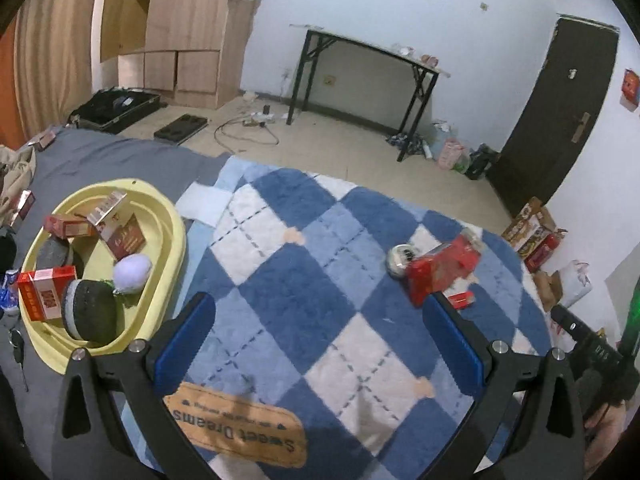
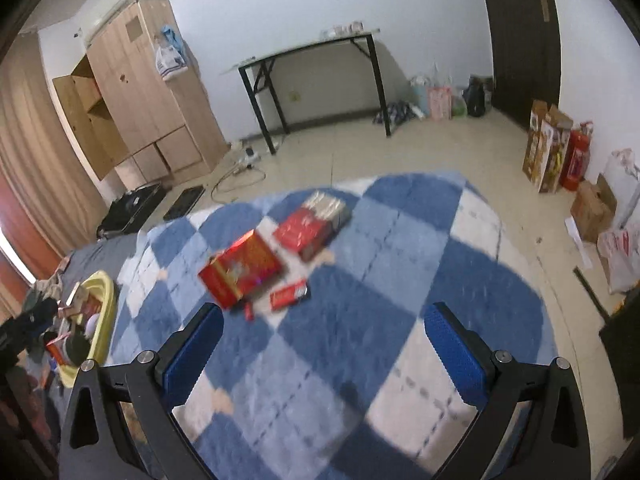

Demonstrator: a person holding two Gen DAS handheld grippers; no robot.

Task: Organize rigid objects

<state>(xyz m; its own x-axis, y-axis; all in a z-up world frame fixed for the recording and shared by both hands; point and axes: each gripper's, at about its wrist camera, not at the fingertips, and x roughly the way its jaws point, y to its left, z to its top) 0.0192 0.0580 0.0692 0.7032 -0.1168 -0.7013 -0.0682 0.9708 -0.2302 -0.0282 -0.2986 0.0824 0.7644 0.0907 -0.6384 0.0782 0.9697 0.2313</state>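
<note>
While several small boxes and two dark round objects already sit in the yellow basin point(image 1: 176, 240) at the left edge of the checked blanket point(image 1: 280, 300), the job reads as partly done, maybe past half.

Left out on the blanket, well apart from the basin: a large red box point(image 2: 240, 274), a second red box point(image 2: 306, 230) just beyond it with a pale striped pack at its far end, a small flat red pack point(image 2: 290, 296) just in front, and a round metal tin point(image 1: 400, 260) beside the red boxes, seen in the left view only.

Large red box lies flat, long axis running diagonally, near-left to far-right in the right view. Motion blur hides which end is its top.

Left gripper point(image 1: 320, 336): jaws spread wide, nothing between them. Right gripper point(image 2: 324, 344): likewise apart and empty, hovering short of the red boxes.
</note>
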